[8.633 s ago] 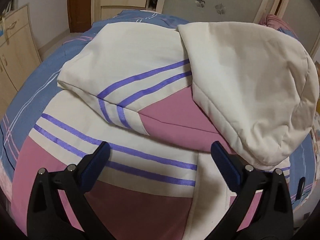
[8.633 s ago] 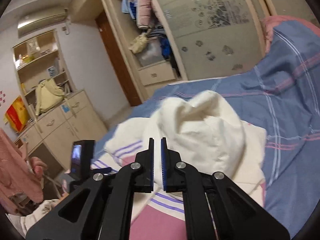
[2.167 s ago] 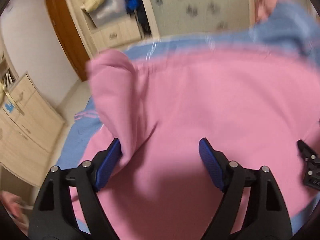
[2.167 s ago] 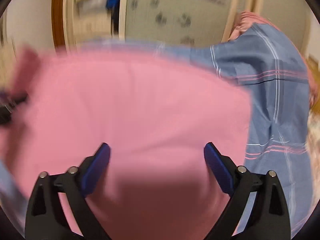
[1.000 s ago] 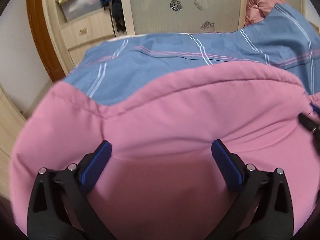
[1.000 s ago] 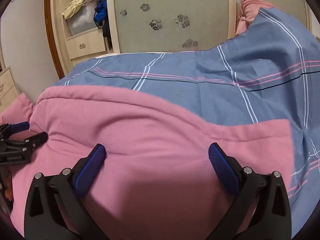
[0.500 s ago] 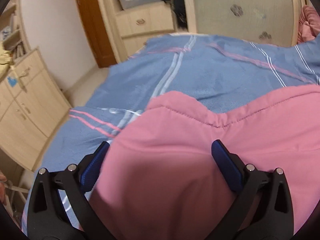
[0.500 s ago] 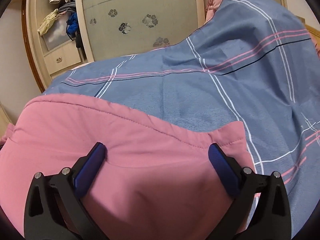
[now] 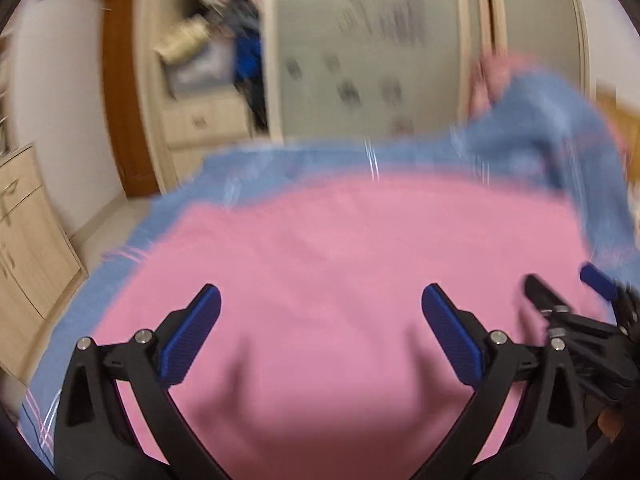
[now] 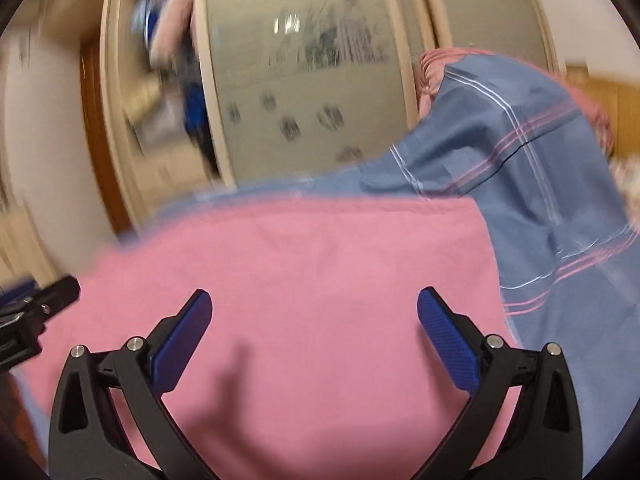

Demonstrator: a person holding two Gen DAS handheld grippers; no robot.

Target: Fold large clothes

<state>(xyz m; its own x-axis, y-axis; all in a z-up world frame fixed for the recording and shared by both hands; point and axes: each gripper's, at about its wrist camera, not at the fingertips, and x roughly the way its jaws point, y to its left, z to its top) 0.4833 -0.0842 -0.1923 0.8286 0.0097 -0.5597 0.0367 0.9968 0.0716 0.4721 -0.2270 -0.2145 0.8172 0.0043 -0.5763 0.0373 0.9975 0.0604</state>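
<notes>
A large pink garment [image 9: 340,264] lies spread flat on the blue striped bedsheet [image 9: 280,164]; it also fills the right wrist view [image 10: 304,280]. My left gripper [image 9: 320,320] is open and empty, hovering over the garment's near part. My right gripper [image 10: 314,316] is open and empty above the garment too. The right gripper shows at the right edge of the left wrist view [image 9: 568,304]; the left gripper shows at the left edge of the right wrist view [image 10: 44,304]. Both views are motion-blurred.
A bunched blue quilt [image 10: 520,152] with pink bedding rises at the right of the bed. A wardrobe with frosted sliding doors [image 9: 380,52] and an open section of clothes stands behind. A wooden cabinet [image 9: 28,240] stands at the left.
Both grippers have pulled back and tilted up from the garment's far edge, still open. More of the pink garment and the wardrobe now show; the views have become blurred.
</notes>
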